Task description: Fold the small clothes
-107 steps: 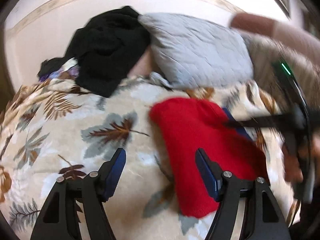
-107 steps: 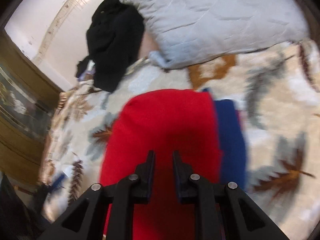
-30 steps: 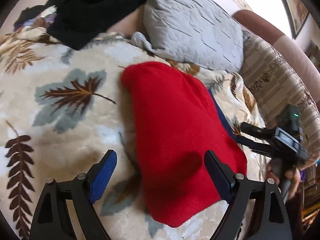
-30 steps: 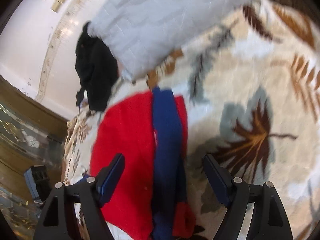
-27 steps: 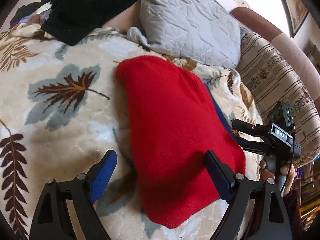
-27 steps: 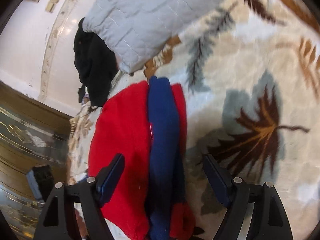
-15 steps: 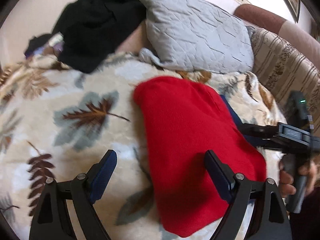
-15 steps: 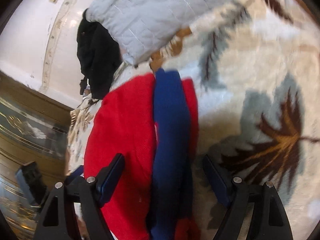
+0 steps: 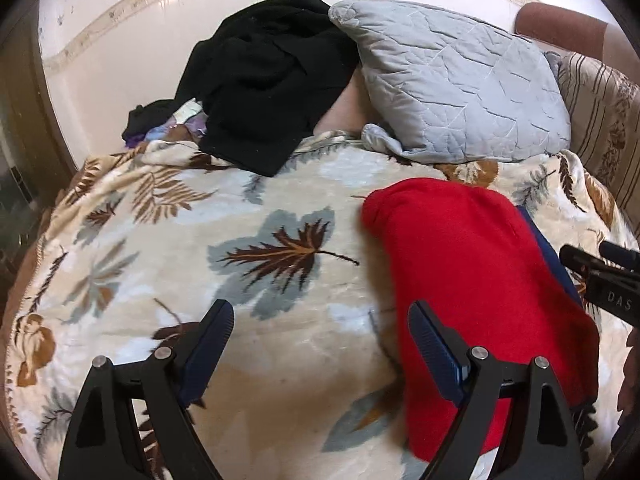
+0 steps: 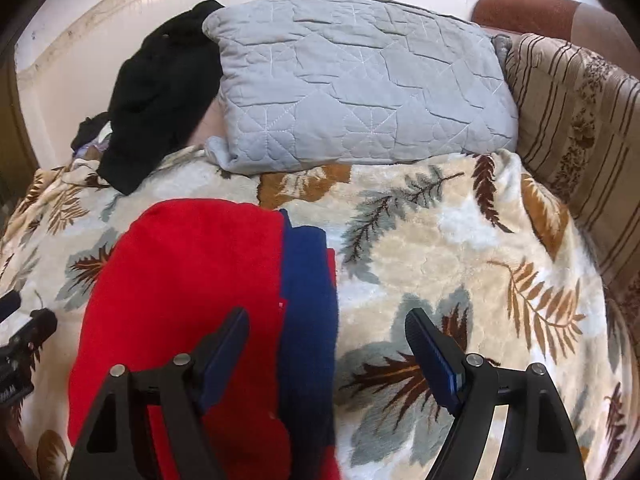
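A folded red garment (image 9: 480,280) lies on the leaf-patterned blanket (image 9: 200,240), with a blue band (image 10: 308,300) running along its right side. My left gripper (image 9: 320,340) is open and empty above the blanket, its right finger over the garment's left edge. My right gripper (image 10: 328,344) is open and empty, hovering over the blue band and the blanket beside it. The right gripper also shows at the right edge of the left wrist view (image 9: 600,276). The left gripper shows at the left edge of the right wrist view (image 10: 20,340).
A grey quilted pillow (image 10: 360,92) leans at the back. A heap of black clothes (image 9: 272,92) lies to its left, by the white wall. A striped sofa arm (image 10: 580,120) rises on the right. A dark wooden cabinet (image 9: 20,140) stands at the left.
Both grippers have drawn back and levelled out from the red garment. The right gripper, shut earlier over the garment, is open now. The garment lies still.
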### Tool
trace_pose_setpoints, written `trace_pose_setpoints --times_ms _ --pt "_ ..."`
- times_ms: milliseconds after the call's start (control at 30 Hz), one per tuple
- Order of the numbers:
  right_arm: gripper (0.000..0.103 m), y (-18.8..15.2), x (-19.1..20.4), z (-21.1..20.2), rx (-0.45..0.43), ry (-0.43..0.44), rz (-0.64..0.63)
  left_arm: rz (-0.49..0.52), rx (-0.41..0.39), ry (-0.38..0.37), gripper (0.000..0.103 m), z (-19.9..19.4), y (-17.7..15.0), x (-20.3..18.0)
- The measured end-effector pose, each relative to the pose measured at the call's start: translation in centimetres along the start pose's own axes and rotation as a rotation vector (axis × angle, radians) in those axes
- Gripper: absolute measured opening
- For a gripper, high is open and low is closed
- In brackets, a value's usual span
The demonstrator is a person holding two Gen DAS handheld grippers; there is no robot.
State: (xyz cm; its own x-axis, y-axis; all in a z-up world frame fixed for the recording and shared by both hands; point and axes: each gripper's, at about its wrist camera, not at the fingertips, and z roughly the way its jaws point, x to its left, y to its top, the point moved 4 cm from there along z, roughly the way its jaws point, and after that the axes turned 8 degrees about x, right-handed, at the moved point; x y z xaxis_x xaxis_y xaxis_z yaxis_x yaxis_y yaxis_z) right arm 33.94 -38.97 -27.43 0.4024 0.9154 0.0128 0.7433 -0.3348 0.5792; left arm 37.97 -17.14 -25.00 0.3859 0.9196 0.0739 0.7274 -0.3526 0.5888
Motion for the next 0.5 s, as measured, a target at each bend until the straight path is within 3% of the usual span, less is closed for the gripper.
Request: trace_pose_setpoints --times_ms 500 --pt "0.083 -0.7 3.6 -5.6 -0.136 -0.051 -0.082 -0.009 -0.073 0.005 0.089 -4.2 -1.0 1.2"
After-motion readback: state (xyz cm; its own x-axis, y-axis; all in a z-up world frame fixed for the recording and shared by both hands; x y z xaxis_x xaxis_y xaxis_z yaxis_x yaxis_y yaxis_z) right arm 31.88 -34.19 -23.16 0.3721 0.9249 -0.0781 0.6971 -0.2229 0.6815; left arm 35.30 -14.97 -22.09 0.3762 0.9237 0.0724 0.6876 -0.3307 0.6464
